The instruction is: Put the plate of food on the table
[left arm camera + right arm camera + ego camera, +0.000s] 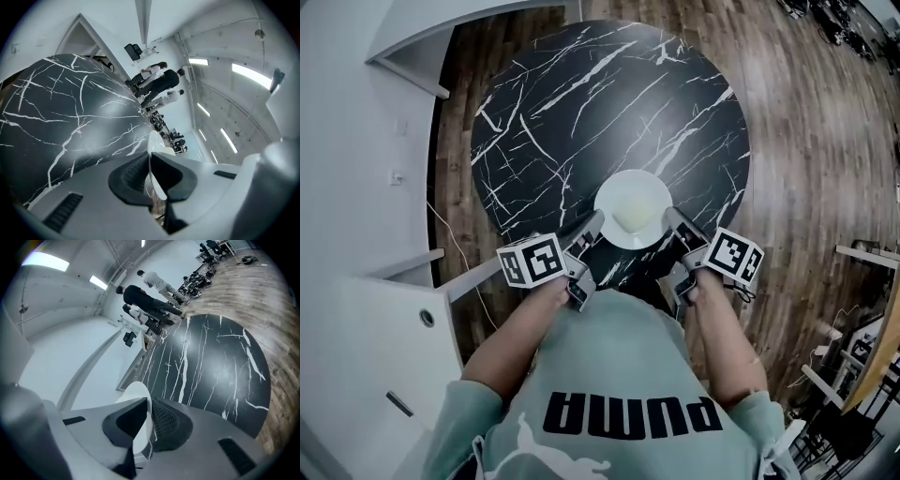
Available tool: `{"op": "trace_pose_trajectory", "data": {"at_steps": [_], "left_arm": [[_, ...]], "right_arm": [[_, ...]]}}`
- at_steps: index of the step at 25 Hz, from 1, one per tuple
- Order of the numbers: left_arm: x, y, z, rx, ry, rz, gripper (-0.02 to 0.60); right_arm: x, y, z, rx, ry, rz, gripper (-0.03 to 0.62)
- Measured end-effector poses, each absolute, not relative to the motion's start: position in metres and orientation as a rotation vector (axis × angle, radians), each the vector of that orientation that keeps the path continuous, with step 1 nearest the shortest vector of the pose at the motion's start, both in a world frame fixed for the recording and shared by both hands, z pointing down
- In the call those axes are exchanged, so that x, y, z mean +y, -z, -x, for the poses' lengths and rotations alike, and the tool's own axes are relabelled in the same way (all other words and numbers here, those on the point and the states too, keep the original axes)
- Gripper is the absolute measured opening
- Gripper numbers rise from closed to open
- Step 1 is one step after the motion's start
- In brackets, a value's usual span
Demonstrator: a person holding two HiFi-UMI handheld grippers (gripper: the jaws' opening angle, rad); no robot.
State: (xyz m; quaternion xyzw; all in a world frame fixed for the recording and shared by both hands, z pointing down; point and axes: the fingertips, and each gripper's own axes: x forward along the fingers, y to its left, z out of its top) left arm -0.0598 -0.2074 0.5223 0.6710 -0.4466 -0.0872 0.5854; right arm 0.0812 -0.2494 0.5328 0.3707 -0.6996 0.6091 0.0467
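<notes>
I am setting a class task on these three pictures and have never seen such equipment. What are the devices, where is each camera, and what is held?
There is no robot here: a person holds a clamp-like tool in each hand. One picture looks down from a camera on the person's head; the other two come from cameras riding on the tools. The left gripper and the right gripper each pinch the rim of one white plate from opposite sides, at the near edge of a round black marble table.
</notes>
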Motion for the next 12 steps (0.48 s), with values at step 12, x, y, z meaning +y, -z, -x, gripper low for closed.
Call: {"op": "trace_pose_trajectory", "data": {"at_steps": [12], "left_arm": [[-0.261,-0.611,0.055,-1.126,0.200,-1.444,0.025]], "right_arm": [[-0.314,-0.625,-0.083,-2.061,-1.905,-1.023,0.032]]}}
